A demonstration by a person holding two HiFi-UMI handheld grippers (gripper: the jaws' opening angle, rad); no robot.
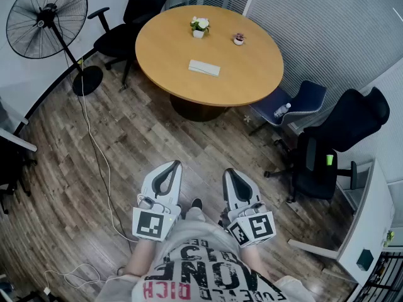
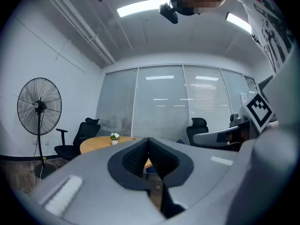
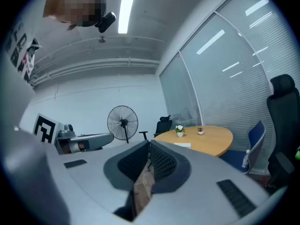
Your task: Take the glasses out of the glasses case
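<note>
A white glasses case [image 1: 204,68] lies shut on the round wooden table [image 1: 252,74], far ahead of me; the glasses themselves are hidden. It shows as a thin pale slab [image 3: 183,145] in the right gripper view. My left gripper [image 1: 174,163] and right gripper [image 1: 228,171] are held level at waist height, side by side over the wood floor, well short of the table. Both are shut with nothing between the jaws. The left gripper view shows the table's near edge [image 2: 91,143] beyond the closed tips [image 2: 148,139].
Two small potted plants [image 1: 200,26] [image 1: 238,39] stand on the table. Black office chairs [image 1: 135,17] [image 1: 337,143], a blue chair with a bottle [image 1: 296,102], and a standing fan [image 1: 47,21] with a floor cable ring the table. A white desk [image 1: 371,225] is at right.
</note>
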